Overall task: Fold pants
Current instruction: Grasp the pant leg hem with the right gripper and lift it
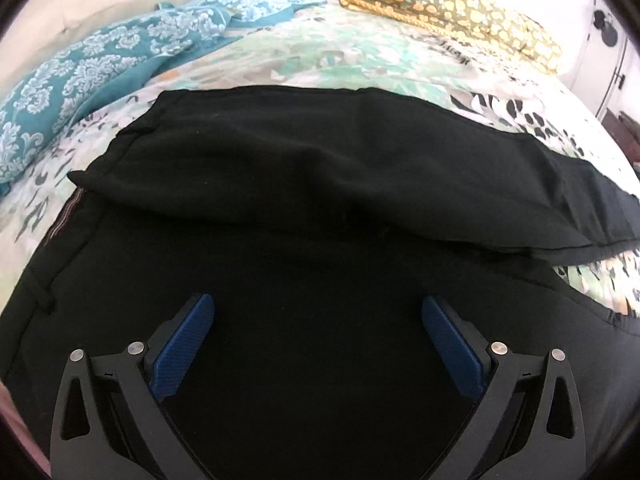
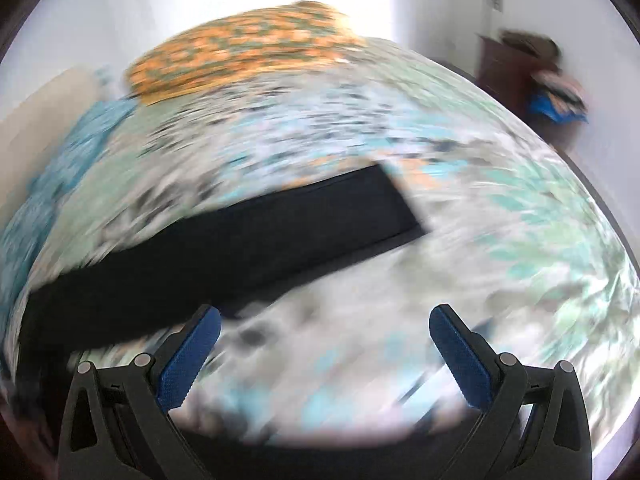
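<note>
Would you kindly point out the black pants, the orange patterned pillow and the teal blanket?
black pants (image 1: pixel 320 168): left wrist view, folded-over upper layer.
orange patterned pillow (image 1: pixel 460 8): left wrist view, top face.
teal blanket (image 1: pixel 92 68): left wrist view, rumpled middle.

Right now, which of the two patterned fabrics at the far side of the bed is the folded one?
The olive and orange one, a neat flat stack at the far right. The teal and white one lies crumpled on the left.

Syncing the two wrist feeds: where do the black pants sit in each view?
Left wrist: black pants fill the centre and bottom, under the open left gripper.
Right wrist: pants run as a blurred diagonal band, left of centre.
Shared landmark: orange-patterned pillow at the far end of the bed.
</note>
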Tool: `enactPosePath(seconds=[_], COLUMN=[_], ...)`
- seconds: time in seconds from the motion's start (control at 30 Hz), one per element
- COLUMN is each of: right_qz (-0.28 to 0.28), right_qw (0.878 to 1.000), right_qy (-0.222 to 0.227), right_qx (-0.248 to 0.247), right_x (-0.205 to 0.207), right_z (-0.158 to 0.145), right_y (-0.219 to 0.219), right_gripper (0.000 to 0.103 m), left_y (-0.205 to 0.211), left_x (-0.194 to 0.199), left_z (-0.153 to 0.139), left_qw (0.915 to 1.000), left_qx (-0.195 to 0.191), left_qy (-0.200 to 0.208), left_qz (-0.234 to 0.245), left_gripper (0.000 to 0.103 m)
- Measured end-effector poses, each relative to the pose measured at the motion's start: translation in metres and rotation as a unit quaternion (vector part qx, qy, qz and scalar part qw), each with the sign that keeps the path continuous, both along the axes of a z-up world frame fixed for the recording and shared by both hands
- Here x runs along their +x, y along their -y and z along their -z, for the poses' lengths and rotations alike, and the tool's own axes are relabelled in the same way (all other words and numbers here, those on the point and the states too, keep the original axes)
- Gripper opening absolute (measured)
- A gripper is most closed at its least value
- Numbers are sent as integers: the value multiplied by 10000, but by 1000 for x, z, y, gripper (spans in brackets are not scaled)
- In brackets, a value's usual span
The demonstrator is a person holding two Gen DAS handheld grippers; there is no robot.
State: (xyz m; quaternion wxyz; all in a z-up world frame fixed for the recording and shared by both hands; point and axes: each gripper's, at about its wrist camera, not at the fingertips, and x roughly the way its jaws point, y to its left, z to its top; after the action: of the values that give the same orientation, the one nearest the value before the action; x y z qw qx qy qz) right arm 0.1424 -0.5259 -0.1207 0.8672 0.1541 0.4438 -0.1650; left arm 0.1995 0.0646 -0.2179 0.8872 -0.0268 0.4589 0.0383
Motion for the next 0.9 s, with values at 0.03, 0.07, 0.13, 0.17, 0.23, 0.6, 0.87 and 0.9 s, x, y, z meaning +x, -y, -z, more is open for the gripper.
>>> enactPosePath(seconds=[0.03,0.07,0.13,0.17,0.23,0.6,0.87,0.9], right_qz=[212,434,714,781,765,-266,-711,-920], right_qw=[9997,9985,9955,9940,9937,9969,9973,9956], right_qy=[-52,-105,-185,-211,-322,-741,-153,31], right_qx=[131,325,591,736,759,-69,-94,-159], right_x=[11,24,45,60,92,198,137,121], right_z=[5,12,25,32,42,83,31,16], right_y=[23,48,78,93,106,91,59,46], right_gripper=[103,103,103,103,103,102,6,5], left_y=[2,3,4,4,4,6,7,7], left_x=[-1,-1,-2,-1,-1,-3,-2,-2], left_z=[1,2,3,4,3,5,5,5], left_qw=[10000,9999,9999,9998,9997,9993,9993,9993], left_qx=[52,89,113,119,136,243,237,240], left_qy=[46,77,128,144,188,280,281,277], left_qz=[0,-1,-6,-8,-10,-21,-23,-24], left_gripper=[103,103,103,103,103,103,103,103])
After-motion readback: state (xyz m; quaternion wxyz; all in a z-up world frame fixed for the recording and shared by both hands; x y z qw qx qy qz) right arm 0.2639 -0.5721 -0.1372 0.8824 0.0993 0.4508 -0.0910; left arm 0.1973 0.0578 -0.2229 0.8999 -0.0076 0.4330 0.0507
